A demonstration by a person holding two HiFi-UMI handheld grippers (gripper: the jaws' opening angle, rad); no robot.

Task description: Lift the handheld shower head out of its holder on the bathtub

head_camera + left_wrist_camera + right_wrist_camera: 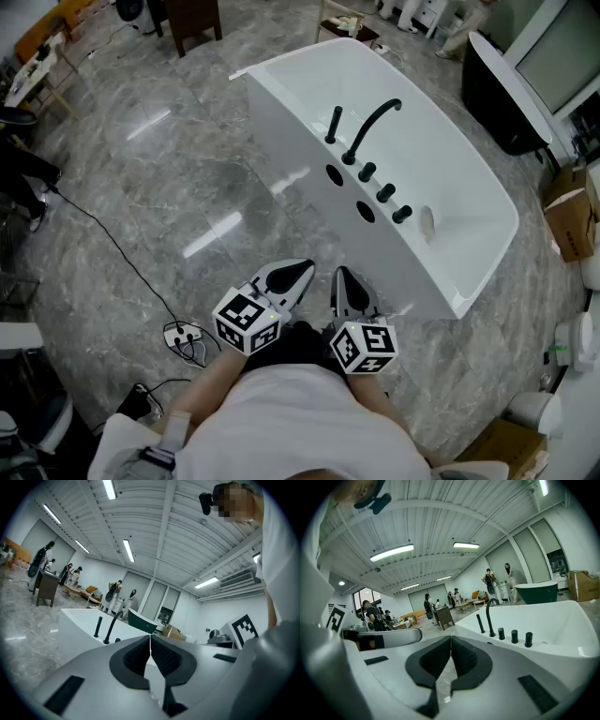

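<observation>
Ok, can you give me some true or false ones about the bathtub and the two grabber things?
1. The bathtub is white. True.
2. The left gripper is holding the shower head. False: its jaws are shut on nothing, and the shower head stands upright in its holder on the tub's rim, far from both grippers.
3. The right gripper has its jaws shut with nothing between them. True.
4. The curved spout is shiny silver. False: it is black, like the other fittings.
5. Three black knobs sit in a row beside the spout. True.
</observation>
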